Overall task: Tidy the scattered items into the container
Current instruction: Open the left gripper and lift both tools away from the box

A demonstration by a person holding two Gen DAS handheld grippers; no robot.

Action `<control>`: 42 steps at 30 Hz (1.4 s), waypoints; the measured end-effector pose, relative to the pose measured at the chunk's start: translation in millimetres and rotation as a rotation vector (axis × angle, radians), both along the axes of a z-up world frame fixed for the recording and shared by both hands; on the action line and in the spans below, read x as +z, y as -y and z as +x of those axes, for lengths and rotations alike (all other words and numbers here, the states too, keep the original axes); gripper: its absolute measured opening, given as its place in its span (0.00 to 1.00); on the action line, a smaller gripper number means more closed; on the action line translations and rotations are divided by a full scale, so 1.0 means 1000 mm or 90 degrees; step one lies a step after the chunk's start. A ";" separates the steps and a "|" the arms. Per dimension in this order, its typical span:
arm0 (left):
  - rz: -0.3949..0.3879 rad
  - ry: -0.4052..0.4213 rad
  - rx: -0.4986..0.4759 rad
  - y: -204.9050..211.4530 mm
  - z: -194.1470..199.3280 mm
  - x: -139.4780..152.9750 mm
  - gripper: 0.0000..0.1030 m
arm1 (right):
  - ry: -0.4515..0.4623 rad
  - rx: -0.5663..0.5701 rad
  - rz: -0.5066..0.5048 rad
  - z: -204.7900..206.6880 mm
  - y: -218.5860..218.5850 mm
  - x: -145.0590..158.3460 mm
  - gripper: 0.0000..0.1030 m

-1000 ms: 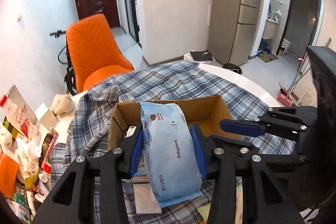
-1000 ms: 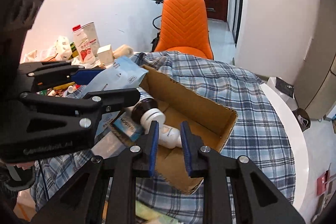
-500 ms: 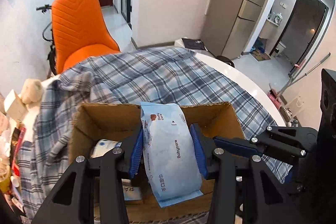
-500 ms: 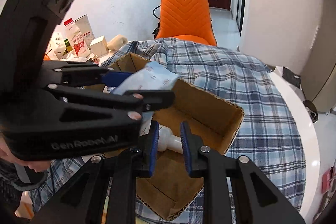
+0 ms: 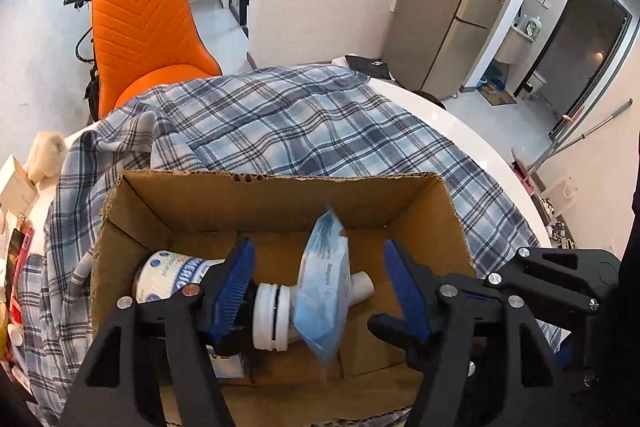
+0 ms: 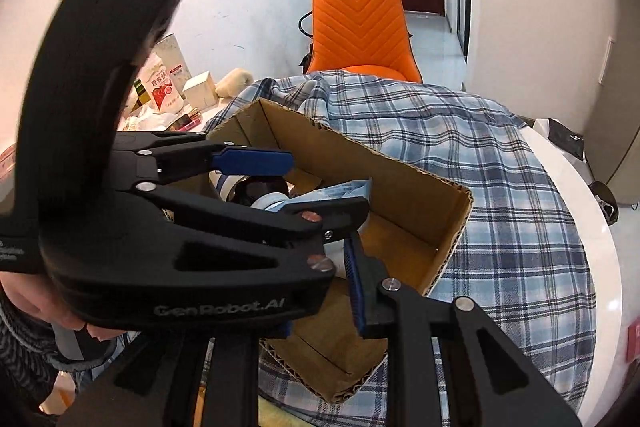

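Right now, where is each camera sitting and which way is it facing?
Left wrist: on the left tongs, looking down into the cardboard box at the blue wipes pack, free between opening blue pads; the right tongs intrude at the lower right.
Right wrist: on the right tongs, shut, facing the box's near corner; the left tongs and a hand fill the left side.
Shared: box, plaid cloth, orange chair.

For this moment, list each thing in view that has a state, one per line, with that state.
Left hand-held gripper: jaws opening, pads clear of the pack.
Blue wipes pack: released, on edge inside the box.
Cardboard box: open-topped, on the plaid cloth.
White-capped bottle: lying on its side in the box.
Right hand-held gripper: shut, largely hidden behind the left one.
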State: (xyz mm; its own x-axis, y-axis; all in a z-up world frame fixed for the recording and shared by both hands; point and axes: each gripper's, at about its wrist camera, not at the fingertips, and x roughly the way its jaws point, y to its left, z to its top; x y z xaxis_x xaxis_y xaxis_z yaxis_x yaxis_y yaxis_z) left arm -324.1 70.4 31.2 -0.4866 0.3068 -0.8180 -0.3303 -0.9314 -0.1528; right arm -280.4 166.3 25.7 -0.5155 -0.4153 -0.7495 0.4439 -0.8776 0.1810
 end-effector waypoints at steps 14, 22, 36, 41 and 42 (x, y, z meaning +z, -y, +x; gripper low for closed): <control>-0.051 -0.042 0.039 0.010 0.015 0.013 0.76 | -0.004 -0.048 0.025 -0.008 -0.007 -0.006 0.42; -0.013 -0.094 0.110 0.053 0.041 0.026 0.80 | -0.037 -0.058 0.031 -0.002 -0.004 0.002 0.59; -0.098 -0.093 0.039 0.080 0.123 0.005 0.81 | 0.007 0.017 -0.062 0.075 -0.012 0.009 0.60; -0.079 -0.022 -0.034 0.077 0.153 -0.014 0.81 | -0.016 0.066 -0.036 0.113 -0.001 0.012 0.60; -0.059 0.005 -0.042 0.078 0.157 -0.017 0.81 | -0.019 0.070 -0.037 0.118 -0.001 0.014 0.61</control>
